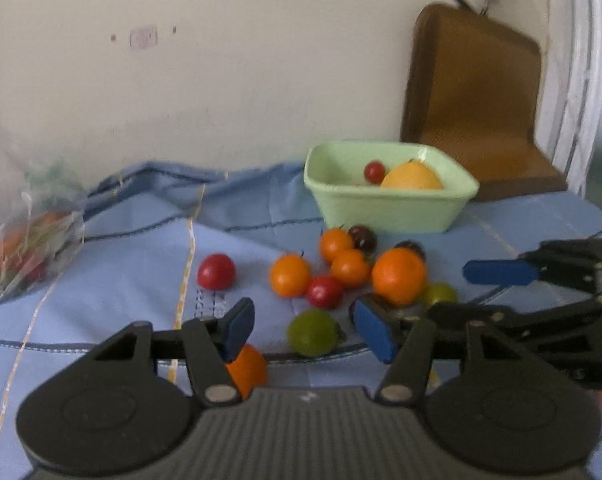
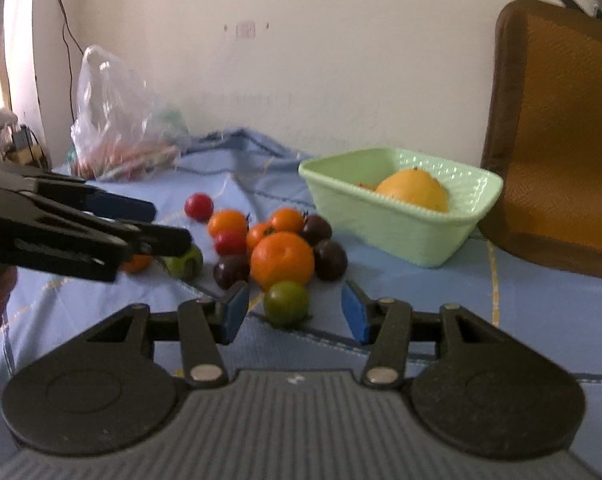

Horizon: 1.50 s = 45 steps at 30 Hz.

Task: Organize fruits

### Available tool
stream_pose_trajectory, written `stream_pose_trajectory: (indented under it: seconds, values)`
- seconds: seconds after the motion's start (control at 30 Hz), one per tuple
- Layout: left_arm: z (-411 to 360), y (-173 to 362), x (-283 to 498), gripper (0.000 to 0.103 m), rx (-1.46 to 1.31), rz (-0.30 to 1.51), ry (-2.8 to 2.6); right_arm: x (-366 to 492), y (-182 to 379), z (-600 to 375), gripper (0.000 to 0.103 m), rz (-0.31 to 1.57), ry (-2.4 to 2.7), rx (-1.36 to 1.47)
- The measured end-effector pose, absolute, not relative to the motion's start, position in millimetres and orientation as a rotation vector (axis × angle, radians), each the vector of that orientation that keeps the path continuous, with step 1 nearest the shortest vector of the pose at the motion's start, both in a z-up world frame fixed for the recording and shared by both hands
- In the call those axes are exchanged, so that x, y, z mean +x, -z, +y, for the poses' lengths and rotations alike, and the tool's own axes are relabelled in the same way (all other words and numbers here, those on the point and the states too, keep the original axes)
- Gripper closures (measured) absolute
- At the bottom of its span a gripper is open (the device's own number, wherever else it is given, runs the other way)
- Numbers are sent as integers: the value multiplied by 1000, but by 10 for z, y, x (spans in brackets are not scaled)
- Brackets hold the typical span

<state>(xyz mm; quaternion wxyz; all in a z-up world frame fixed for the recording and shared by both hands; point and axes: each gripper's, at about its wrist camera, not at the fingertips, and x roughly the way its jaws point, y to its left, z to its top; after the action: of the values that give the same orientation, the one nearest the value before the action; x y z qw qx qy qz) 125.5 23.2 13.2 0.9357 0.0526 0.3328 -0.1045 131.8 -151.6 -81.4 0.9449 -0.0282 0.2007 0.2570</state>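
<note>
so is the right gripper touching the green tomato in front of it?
Apart. Right wrist view shows the right gripper open, blue cloth visible between each pad and the green tomato.

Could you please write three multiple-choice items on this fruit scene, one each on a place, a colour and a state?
1. Where is the large yellow fruit?
A. in the green basket
B. on the cloth
C. in the plastic bag

2. What colour is the tomato between the right gripper's jaws?
A. red
B. green
C. purple

3. How does the left gripper stand?
A. shut on a tomato
B. shut on nothing
C. open

Answers:
1 A, it sits inside the basket walls.
2 B, its skin is green.
3 C, its jaws stand wide apart.
</note>
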Motion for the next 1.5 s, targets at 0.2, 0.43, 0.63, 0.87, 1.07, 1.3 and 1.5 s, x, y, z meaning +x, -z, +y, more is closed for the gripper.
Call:
stream_pose_trajectory:
  seconds: [0.2, 0.43, 0.63, 0.87, 1.07, 1.3, 1.5]
  values:
    - [233, -78, 1303, 51, 101, 716, 216, 1402, 839, -1523, 51, 467, -539, -28]
    - [43, -17, 1295, 51, 182, 718, 243, 1369, 847, -1488, 50, 460, -544, -48]
    - [58, -36, 1253, 53, 173, 720, 223, 1370, 839, -1476, 51, 464, -539, -50]
    - [65, -49, 1220, 64, 166, 716, 215, 1366, 836, -1487, 51, 461, -544, -44]
    - [122, -39, 1249, 72, 144, 710, 199, 1377, 852, -1431, 73, 482, -549, -84]
    - [127, -176, 1185, 72, 55, 690, 237, 1269, 761, -1541, 75, 395, -534, -62]
    - [178, -534, 1530, 72, -123, 642, 282, 1423, 500, -1814, 75, 280, -447, 15]
